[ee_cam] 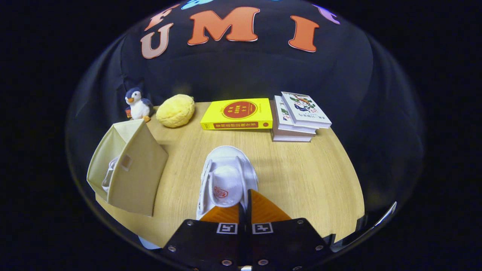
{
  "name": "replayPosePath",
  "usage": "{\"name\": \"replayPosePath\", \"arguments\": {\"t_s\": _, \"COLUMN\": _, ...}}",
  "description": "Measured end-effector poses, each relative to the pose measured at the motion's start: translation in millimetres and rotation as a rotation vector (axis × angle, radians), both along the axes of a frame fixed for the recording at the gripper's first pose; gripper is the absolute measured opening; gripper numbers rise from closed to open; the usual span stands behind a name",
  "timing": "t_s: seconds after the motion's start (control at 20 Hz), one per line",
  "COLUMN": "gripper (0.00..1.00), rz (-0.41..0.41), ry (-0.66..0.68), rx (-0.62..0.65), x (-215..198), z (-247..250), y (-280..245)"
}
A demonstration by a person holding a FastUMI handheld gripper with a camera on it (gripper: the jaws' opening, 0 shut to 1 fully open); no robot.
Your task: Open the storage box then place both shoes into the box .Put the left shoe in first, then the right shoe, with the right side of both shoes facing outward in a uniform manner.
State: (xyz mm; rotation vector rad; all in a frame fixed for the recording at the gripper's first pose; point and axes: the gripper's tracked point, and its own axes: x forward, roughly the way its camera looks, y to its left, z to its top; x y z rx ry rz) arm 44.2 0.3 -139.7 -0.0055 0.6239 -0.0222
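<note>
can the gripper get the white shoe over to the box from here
Probably yes: the gripper looks shut on the white shoe's heel edge, and bare table lies between it and the beige storage box.

Pretty simple setup here: a light wooden table (301, 177) with a visible grain, backed by a black cloth wall (244, 71) that hangs right behind its far edge. Along that back edge sit a penguin plush (138, 104), a yellow fuzzy plush (176, 110), a yellow book (238, 113) and a stack of books (299, 118). Lighting's soft, tabletop bright, surroundings dark.
</note>
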Motion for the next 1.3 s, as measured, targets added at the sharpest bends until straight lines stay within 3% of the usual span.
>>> {"name": "replayPosePath", "arguments": {"t_s": 0.7, "gripper": 0.00, "rz": -0.019, "ry": -0.112, "rx": 0.151, "x": 3.7, "z": 93.3, "y": 196.3}}
{"name": "replayPosePath", "arguments": {"t_s": 1.05, "gripper": 0.00, "rz": -0.015, "ry": -0.080, "rx": 0.142, "x": 14.8, "z": 81.5, "y": 256.2}}
{"name": "replayPosePath", "arguments": {"t_s": 1.3, "gripper": 0.00, "rz": -0.041, "ry": -0.022, "rx": 0.092, "x": 24.7, "z": 44.9, "y": 263.7}}
